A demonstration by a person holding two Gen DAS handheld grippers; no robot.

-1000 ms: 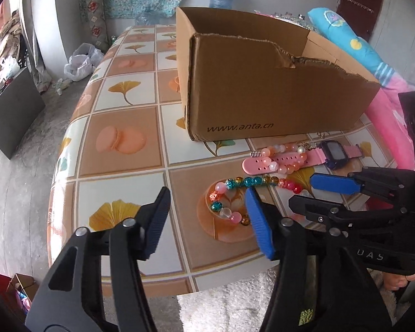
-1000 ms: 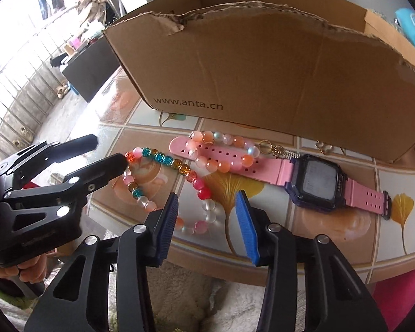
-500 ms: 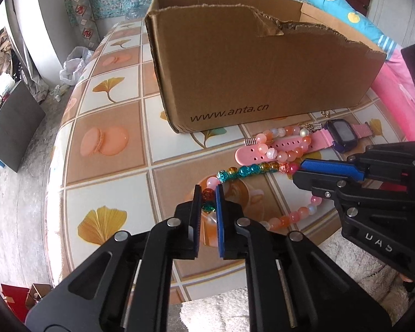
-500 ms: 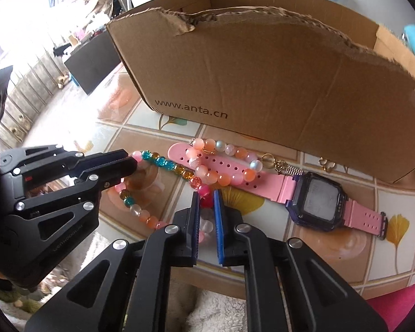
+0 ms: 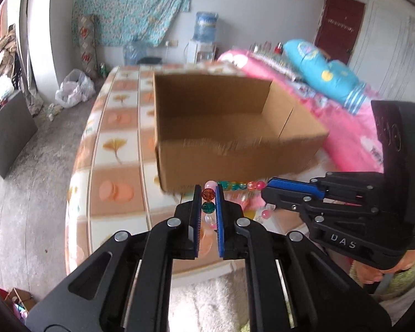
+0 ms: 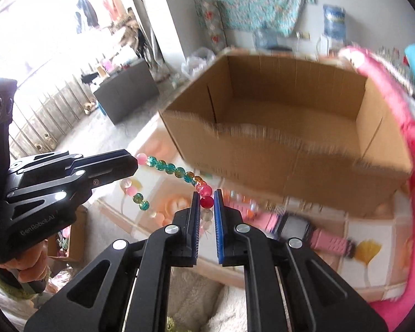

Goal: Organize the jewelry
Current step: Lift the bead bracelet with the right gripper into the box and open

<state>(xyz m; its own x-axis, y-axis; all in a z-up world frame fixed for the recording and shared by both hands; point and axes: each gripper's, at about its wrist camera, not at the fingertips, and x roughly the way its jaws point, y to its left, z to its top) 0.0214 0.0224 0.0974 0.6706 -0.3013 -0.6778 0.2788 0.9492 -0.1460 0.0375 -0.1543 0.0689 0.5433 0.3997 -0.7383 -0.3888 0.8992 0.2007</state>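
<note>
The left claw [image 5: 208,199] and the right claw [image 6: 206,202] each pinch tight on the bead string [image 6: 177,171]. It hangs between them, up off the table [image 5: 119,171], just before the box [image 5: 235,127].

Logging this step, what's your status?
Left hand-held gripper and right hand-held gripper both shut on bead bracelet, lifted between them. Cardboard box open ahead. Pink watch on table, nothing blocking.

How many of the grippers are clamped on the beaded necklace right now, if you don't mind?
2: the left gripper pinches one part of the beaded necklace, the right gripper another.
</note>
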